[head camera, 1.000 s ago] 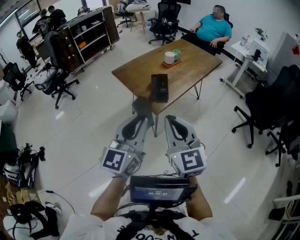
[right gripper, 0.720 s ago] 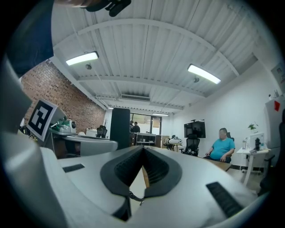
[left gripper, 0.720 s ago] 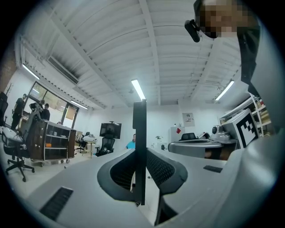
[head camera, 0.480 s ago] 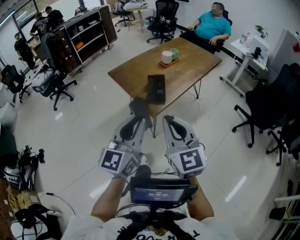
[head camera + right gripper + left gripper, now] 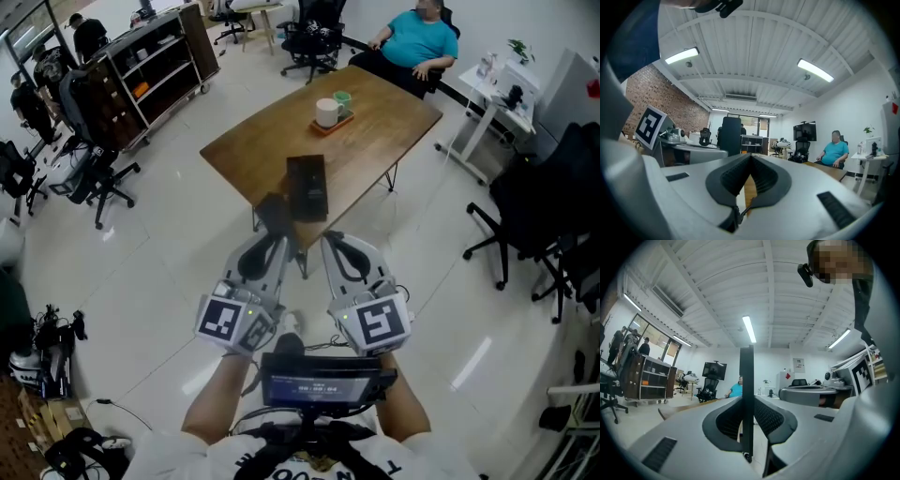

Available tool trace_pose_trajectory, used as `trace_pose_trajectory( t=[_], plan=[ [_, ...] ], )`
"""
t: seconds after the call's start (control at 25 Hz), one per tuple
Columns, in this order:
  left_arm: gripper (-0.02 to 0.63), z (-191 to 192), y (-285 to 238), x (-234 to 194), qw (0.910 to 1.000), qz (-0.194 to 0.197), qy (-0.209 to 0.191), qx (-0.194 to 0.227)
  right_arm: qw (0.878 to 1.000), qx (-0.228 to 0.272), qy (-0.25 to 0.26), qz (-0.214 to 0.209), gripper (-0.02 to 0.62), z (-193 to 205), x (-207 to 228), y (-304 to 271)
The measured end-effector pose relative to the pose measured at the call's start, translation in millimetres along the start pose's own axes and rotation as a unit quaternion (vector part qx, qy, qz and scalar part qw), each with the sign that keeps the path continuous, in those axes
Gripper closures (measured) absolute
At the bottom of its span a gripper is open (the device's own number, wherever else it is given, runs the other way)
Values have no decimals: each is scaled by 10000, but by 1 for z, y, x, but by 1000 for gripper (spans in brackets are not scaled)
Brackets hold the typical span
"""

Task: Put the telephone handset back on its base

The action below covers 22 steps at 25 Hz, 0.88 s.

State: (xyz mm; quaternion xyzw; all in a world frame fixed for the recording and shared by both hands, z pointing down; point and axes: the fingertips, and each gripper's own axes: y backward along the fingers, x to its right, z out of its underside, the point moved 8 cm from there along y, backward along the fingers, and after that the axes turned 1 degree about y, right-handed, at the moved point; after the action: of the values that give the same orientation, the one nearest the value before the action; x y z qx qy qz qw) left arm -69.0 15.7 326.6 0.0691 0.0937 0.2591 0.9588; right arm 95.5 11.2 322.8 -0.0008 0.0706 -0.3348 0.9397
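The left gripper (image 5: 278, 242) is clamped on the dark handset (image 5: 275, 217), which stands upright between its pads, held in the air at the near corner of the table (image 5: 375, 141). The base (image 5: 306, 187) lies on the table just beyond it. The right gripper (image 5: 328, 242), beside the left one, has its jaws together and empty.
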Motion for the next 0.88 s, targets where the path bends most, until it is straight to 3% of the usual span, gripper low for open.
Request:
trace_pose_trajectory(
  t=[0.48, 0.88],
  plan=[
    [543, 28, -72, -79, 9973, 331, 343, -561, 9982, -390, -303, 340, 597, 21, 39, -89],
    [543, 51, -114, -112, 9932, 628, 576, -790, 9970, -544, -299, 466, 597, 28, 66, -142]
  ],
)
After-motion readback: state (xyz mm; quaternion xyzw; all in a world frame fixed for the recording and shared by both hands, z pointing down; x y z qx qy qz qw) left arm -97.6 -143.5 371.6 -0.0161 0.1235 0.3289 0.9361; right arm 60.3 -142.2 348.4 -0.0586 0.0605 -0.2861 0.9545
